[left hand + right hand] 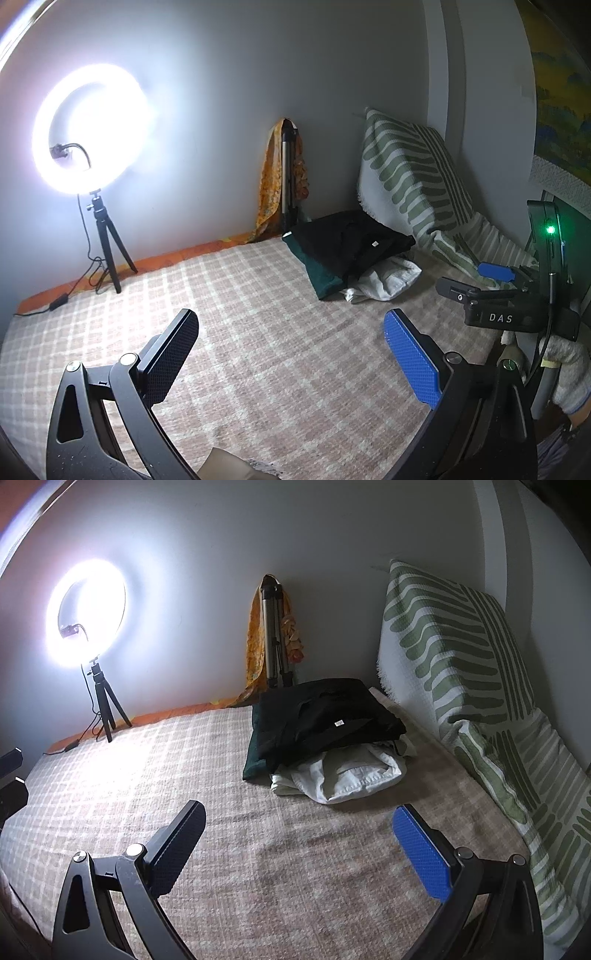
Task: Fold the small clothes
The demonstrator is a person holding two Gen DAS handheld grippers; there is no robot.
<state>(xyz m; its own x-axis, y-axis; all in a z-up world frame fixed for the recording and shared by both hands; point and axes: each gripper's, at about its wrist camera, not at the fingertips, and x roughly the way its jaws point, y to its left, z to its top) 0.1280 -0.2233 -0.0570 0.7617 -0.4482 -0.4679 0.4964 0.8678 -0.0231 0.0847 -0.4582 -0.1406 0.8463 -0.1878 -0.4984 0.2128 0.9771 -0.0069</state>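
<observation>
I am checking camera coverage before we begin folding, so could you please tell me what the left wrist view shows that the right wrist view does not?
Only the left wrist view shows the right claw from outside, its body marked DAS with a green light lit, held by a gloved hand, and a landscape picture at the far right edge.

Only the right wrist view shows the striped cushion running down to the lower right corner.

Both show the pile of clothes, black on top of white, the checked blanket, the ring light and open claws.
</observation>
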